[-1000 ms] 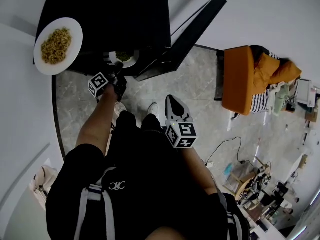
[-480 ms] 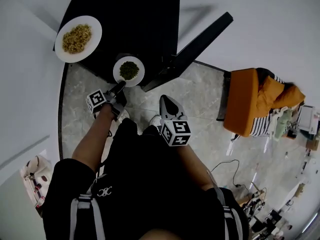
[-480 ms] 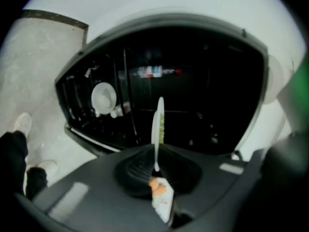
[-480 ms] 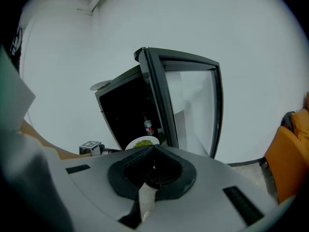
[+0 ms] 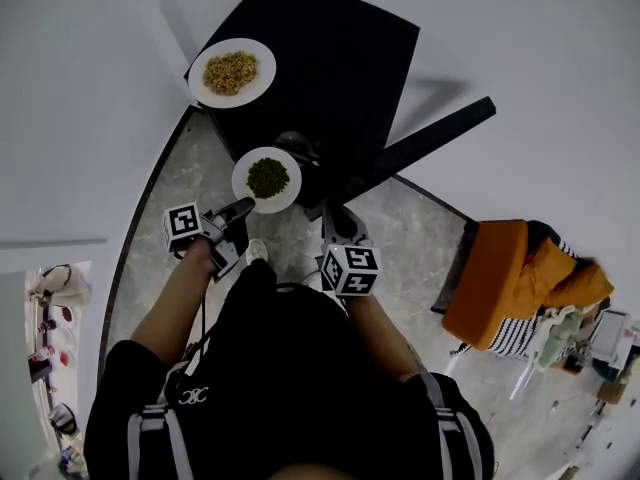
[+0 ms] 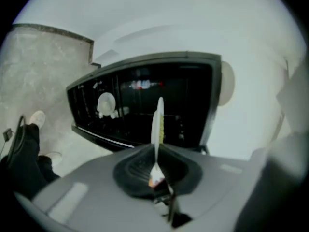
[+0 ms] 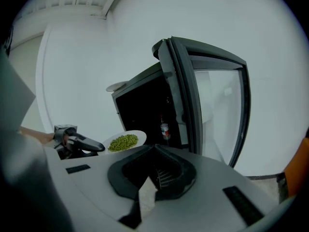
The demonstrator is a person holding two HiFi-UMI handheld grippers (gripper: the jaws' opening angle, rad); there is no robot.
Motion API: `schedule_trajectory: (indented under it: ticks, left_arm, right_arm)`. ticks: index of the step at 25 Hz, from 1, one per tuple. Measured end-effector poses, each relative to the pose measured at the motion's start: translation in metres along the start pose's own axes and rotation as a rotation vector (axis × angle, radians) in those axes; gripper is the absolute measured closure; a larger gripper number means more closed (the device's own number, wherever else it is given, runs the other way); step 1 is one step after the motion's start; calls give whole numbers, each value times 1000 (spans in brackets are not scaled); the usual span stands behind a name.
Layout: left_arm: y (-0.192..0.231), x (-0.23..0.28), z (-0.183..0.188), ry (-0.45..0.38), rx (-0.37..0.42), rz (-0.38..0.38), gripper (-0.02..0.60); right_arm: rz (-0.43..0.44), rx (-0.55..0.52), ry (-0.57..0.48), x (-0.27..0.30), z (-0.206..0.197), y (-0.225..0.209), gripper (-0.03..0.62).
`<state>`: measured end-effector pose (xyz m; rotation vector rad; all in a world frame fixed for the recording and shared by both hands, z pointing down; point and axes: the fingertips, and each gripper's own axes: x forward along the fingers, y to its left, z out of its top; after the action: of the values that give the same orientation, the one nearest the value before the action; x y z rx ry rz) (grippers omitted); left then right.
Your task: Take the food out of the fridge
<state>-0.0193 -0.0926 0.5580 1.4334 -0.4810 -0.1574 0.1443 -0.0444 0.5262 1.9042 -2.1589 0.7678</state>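
A white plate of green peas (image 5: 267,179) hangs in front of the black fridge (image 5: 330,58), just outside its open front. My left gripper (image 5: 243,208) is shut on the plate's near rim. In the left gripper view the plate (image 6: 157,120) shows edge-on, pinched between the jaws of the left gripper (image 6: 155,148). A second plate with yellow food (image 5: 232,71) rests on the fridge top. My right gripper (image 5: 333,218) is shut and empty, right of the pea plate (image 7: 123,141) and near the open door (image 7: 207,95). The right gripper (image 7: 153,151) faces the fridge.
The fridge door (image 5: 430,143) swings out to the right. Inside the fridge stand a small can (image 7: 165,128) and a white dish (image 6: 106,103). An orange chair with clothes (image 5: 500,278) stands at the right. My shoe (image 5: 257,251) is on the marble floor below the plate.
My left gripper has lifted the pea plate up and out of the fridge toward me. The right gripper has shifted a little and turned toward the fridge.
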Motion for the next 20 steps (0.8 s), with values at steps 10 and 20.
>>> schedule_trajectory:
  ticks: [10,20]
  left_arm:
    - [-123,-27,-26,17,49,-135,568]
    - [-201,-20,-34,27,129,-232,566]
  right_arm:
    - [77,-33,0,10,7,13,593]
    - [80,-50,-34,-7,4,36,593]
